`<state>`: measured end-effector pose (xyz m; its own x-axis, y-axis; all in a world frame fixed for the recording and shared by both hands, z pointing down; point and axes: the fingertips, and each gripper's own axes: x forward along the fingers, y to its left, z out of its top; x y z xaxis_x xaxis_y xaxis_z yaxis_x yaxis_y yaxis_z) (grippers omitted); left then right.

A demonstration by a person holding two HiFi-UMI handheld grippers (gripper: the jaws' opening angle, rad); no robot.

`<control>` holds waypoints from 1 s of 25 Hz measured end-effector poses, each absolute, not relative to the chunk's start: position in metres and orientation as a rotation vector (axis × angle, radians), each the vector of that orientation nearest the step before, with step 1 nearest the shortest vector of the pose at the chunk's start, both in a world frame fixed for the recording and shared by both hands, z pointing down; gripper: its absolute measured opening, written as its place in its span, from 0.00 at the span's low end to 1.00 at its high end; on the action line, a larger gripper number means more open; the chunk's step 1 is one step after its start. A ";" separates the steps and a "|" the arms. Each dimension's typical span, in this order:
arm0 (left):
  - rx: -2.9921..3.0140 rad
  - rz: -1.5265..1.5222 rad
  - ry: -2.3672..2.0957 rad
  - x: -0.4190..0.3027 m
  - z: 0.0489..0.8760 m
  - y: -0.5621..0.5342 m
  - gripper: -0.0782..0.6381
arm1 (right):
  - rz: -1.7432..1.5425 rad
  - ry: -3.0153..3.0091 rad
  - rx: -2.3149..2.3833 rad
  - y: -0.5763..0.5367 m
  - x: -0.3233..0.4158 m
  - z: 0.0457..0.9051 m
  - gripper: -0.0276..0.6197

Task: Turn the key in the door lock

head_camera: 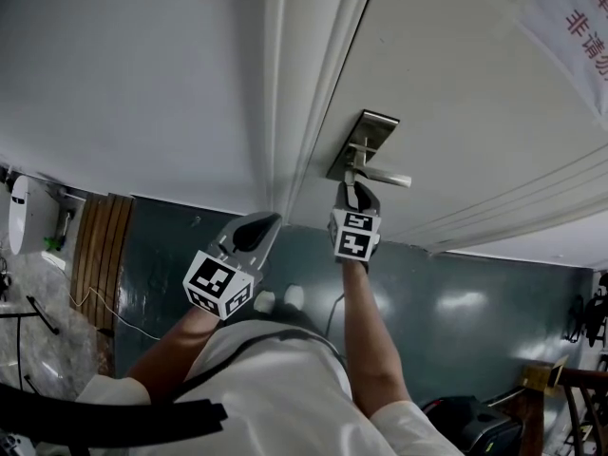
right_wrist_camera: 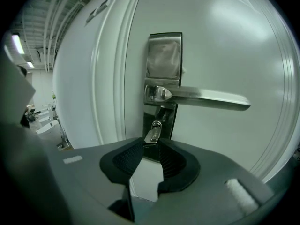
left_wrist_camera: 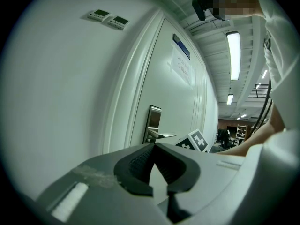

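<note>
The silver lock plate (right_wrist_camera: 163, 55) on the white door (head_camera: 456, 93) carries a lever handle (right_wrist_camera: 206, 97) that stands level. Below the lever a silver key (right_wrist_camera: 153, 134) sticks out of the keyhole, its head tilted. My right gripper (right_wrist_camera: 151, 143) is right at the key; the head lies between the fingertips, and the jaws stand a little apart around it. In the head view that gripper (head_camera: 353, 190) sits just under the handle (head_camera: 385, 176). My left gripper (head_camera: 269, 220) hovers shut and empty by the door frame, left of the lock plate (left_wrist_camera: 153, 118).
The white door frame (head_camera: 285, 93) runs between the two grippers. A paper notice (head_camera: 575, 22) hangs on the door. Two small wall controllers (left_wrist_camera: 108, 18) sit on the wall left of the frame. A wooden panel (head_camera: 100, 255) stands on the dark floor at left.
</note>
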<state>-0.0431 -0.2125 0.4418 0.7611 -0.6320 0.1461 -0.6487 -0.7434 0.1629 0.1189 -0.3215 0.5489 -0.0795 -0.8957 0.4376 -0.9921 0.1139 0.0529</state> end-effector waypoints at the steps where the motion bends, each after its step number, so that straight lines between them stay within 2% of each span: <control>1: 2.756 0.118 -1.010 -0.042 0.441 -0.212 0.12 | 0.370 -2.046 1.842 -0.319 0.119 0.548 0.21; 6: 2.764 0.110 -0.991 -0.033 0.439 -0.213 0.12 | 0.406 -2.109 1.907 -0.304 0.124 0.536 0.21; 10: 2.772 0.104 -0.967 -0.023 0.440 -0.214 0.12 | 0.375 -2.195 1.989 -0.286 0.131 0.509 0.10; 13: 2.785 0.093 -0.947 -0.014 0.436 -0.215 0.12 | 0.364 -2.254 2.016 -0.269 0.134 0.491 0.06; 25: 2.827 0.029 -0.936 -0.001 0.412 -0.218 0.12 | 0.240 -2.341 2.036 -0.202 0.143 0.437 0.06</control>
<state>-0.0011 -0.2185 0.4117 0.8035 -0.5912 0.0697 -0.5944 -0.7903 0.1487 0.1435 -0.2016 0.4372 -0.1438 -0.9819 0.1231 -0.9865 0.1324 -0.0963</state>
